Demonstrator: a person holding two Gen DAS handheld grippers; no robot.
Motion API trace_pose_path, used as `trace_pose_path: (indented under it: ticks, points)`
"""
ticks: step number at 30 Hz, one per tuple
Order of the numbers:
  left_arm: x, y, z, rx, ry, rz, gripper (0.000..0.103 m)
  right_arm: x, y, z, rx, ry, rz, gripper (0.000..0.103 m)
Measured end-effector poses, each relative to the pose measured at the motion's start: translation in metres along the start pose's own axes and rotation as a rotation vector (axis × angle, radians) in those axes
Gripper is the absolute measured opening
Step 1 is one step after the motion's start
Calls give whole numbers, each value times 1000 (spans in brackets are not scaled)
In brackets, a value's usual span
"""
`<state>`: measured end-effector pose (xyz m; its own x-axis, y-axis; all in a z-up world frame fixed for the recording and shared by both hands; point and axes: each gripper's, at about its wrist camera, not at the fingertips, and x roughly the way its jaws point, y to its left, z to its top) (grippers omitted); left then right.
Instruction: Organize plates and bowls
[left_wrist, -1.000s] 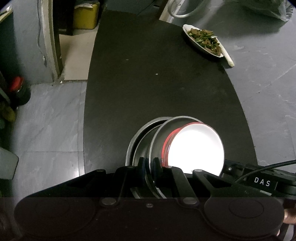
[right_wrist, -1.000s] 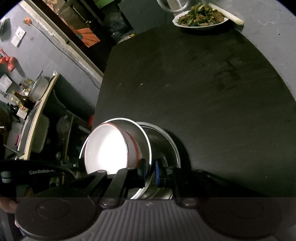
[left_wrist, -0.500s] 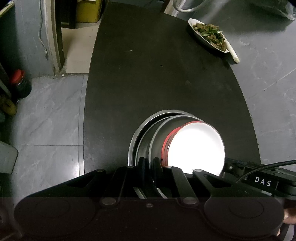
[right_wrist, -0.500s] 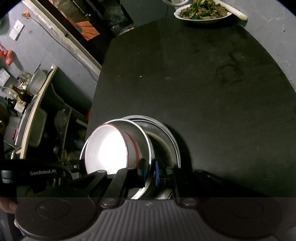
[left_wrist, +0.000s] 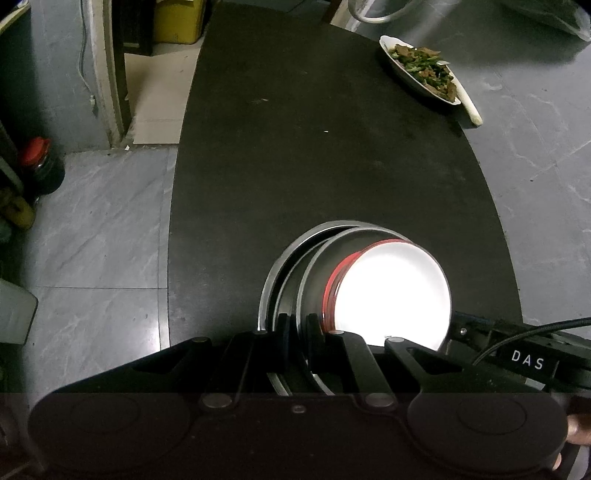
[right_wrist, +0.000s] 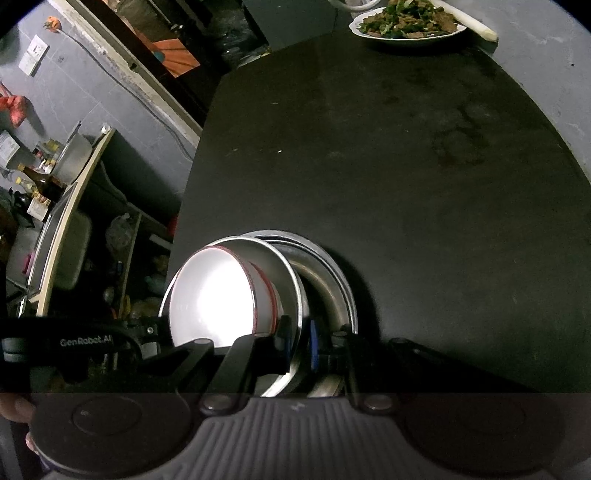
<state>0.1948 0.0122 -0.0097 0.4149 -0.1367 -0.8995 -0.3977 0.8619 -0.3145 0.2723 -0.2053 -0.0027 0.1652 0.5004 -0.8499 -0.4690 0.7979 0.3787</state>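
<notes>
While both fingers (left_wrist: 282, 332) clamped, metal bowl (left_wrist: 314, 273) rim pinched.

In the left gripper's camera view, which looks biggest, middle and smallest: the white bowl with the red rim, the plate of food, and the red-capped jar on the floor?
1. White bowl, largest, though it is nearest the camera.
2. Plate of food, far across the table.
3. Red-capped jar, smallest; how it truly compares with the plate is unsure.

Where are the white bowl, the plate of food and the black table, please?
white bowl (left_wrist: 391, 295), left wrist view, its bright inside.
plate of food (right_wrist: 406, 20), right wrist view, the food.
black table (left_wrist: 314, 166), left wrist view, bare top.
</notes>
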Motion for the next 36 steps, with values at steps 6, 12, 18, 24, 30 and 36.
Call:
trace_pose_path:
  ticks: [6, 12, 18, 24, 30, 36]
  points:
    - [0, 0, 0, -3, -3, 0, 8, 1, 0, 0, -11, -4, 1, 11]
    - [-1, 1, -3, -12, -11, -6, 8, -1, 1, -2, -29, -10, 3, 12]
    - [-7, -17, -6, 83, -56, 62, 8, -3, 3, -4, -64, -24, 3, 14]
    - [-8, -22, -5, 112, -60, 87, 8, -4, 6, -3, -88, -28, -1, 14]
    - [-9, -21, -5, 107, -67, 92, 13, -5, 8, -4, -106, -35, -13, 19]
    - [-9, -21, -7, 104, -74, 108, 20, -12, 9, -5, -108, -60, -43, 32]
